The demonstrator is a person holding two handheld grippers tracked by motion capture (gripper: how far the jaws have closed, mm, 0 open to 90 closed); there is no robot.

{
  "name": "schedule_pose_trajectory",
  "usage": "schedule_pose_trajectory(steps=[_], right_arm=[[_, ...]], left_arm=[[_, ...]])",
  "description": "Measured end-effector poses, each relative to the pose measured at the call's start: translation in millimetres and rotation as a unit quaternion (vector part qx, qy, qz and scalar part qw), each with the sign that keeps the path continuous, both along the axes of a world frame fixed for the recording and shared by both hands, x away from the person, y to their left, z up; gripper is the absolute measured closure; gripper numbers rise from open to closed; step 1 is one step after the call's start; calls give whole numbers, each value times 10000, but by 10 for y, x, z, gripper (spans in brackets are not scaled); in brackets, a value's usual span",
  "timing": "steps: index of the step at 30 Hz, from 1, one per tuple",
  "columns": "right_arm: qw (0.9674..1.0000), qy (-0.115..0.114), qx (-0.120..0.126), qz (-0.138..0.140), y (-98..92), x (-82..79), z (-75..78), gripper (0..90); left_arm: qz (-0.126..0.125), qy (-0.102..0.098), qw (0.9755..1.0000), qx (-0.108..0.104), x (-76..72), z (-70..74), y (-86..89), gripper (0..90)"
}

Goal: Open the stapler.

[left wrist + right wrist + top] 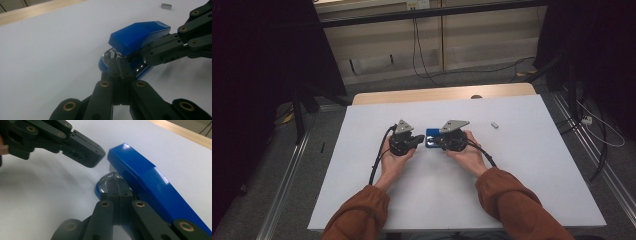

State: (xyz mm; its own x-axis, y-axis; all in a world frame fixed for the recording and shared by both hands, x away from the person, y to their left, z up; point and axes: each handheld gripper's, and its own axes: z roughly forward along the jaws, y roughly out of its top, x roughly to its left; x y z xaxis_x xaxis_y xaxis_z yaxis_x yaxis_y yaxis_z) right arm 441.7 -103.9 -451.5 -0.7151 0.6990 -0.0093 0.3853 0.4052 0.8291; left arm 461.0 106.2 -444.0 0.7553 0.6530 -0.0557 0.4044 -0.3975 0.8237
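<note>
A blue stapler (432, 138) is worked at mid-table, well clear of every edge, with the left gripper (119, 65) pressed closed at its open front end and the right gripper (119, 186) closed against the metal base under the raised top. The step is judged best done with the base kept pinned flat and the top held up (whether anything is pinched cannot be told). A small grey block (494, 124) is left lying toward the far right corner.

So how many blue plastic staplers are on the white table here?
1. The blue plastic stapler lies near the white table's middle, between the left gripper and right gripper, both shut at it.
</note>
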Motion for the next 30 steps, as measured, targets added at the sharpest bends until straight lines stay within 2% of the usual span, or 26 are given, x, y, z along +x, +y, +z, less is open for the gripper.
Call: schedule_pose_trajectory(steps=[1, 5, 10, 19, 24, 29, 30], right_arm=[[10000, 39, 41, -11, -2, 10, -4, 900], [9999, 75, -84, 44, 25, 24, -29, 900], [9998, 173, -62, 86, 57, 40, -25, 900], [9999, 128, -32, 5, 59, 53, -44, 900], [9999, 96, -49, 21, 64, 51, -46, 900], [10000, 94, -27, -3, 66, 45, -51, 900], [9999, 107, 14, -20, 65, 42, -55, 900]], left_arm=[[8, 13, 10000, -20, 0, 0, 0, 900], [48, 10, 10000, -12, 25, -2, 6, 900], [65, 47, 10000, 7, 45, -21, -8, 900], [103, -8, 9999, 27, 100, -7, -47, 900], [48, 9, 9999, 166, 116, -42, -80, 900], [95, -5, 9999, 97, 108, -14, -84, 900], [26, -8, 9998, 190, 110, -20, -85, 900]])
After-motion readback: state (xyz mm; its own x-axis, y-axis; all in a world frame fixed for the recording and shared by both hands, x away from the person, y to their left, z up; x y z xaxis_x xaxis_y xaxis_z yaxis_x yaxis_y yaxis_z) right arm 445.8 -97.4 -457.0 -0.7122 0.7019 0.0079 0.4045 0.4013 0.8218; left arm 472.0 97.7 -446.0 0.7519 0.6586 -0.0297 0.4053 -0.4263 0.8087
